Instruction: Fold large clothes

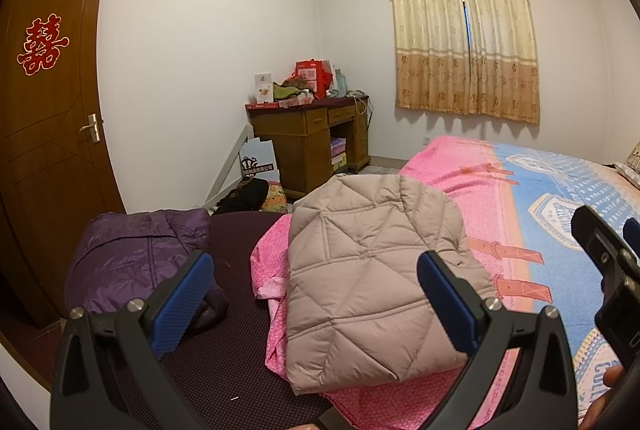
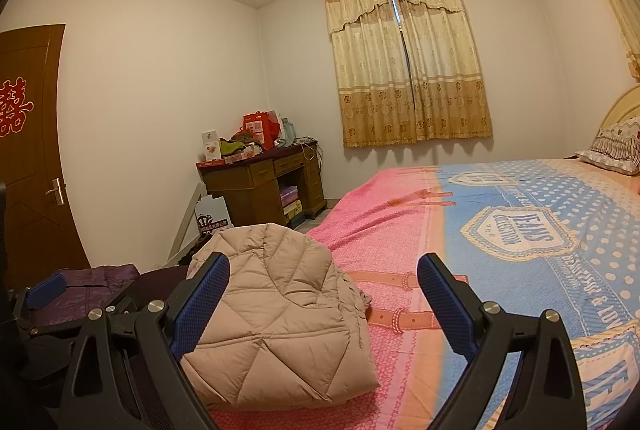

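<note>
A beige quilted down jacket lies folded in a compact bundle on the pink end of the bed; in the right wrist view the jacket sits low and left. My left gripper is open, hovering just short of the jacket with nothing between its fingers. My right gripper is open too, its left finger over the jacket's edge and its right finger over the sheet. A purple jacket lies bunched on a dark surface to the left.
The bed sheet runs pink then blue toward a pillow at the far right. A wooden desk piled with boxes stands by the far wall, bags lie on the floor before it, and a brown door is at left.
</note>
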`<state>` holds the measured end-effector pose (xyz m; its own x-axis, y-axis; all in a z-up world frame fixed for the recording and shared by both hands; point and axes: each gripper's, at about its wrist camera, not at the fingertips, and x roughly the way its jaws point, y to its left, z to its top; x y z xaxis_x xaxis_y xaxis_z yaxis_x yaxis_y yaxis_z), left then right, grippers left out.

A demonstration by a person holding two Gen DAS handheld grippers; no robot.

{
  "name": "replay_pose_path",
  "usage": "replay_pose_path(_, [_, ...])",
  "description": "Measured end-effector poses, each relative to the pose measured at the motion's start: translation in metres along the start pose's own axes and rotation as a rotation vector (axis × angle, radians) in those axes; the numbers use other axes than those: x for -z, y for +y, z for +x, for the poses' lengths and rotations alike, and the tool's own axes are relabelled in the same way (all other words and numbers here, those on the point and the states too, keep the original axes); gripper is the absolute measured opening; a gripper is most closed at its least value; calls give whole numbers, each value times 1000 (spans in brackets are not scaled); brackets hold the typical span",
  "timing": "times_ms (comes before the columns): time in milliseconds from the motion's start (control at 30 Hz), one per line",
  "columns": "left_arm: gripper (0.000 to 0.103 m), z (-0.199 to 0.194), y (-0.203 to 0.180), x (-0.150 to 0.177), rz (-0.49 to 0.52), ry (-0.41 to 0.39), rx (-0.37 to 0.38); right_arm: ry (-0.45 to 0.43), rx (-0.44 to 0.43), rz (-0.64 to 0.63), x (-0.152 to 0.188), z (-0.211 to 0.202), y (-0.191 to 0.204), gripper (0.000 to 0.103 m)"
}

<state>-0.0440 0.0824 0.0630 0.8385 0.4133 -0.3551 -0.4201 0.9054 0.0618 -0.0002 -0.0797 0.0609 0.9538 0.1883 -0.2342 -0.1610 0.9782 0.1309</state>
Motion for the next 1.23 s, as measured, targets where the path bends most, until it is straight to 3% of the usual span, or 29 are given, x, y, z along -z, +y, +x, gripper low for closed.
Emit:
replay_pose_path(867, [103, 7, 0, 2, 6, 8, -21, 11, -1, 7, 0, 3, -1, 95])
replay_pose_path(1233, [103, 14, -8, 6, 34, 40, 23, 30, -3, 17, 4, 5, -5, 95])
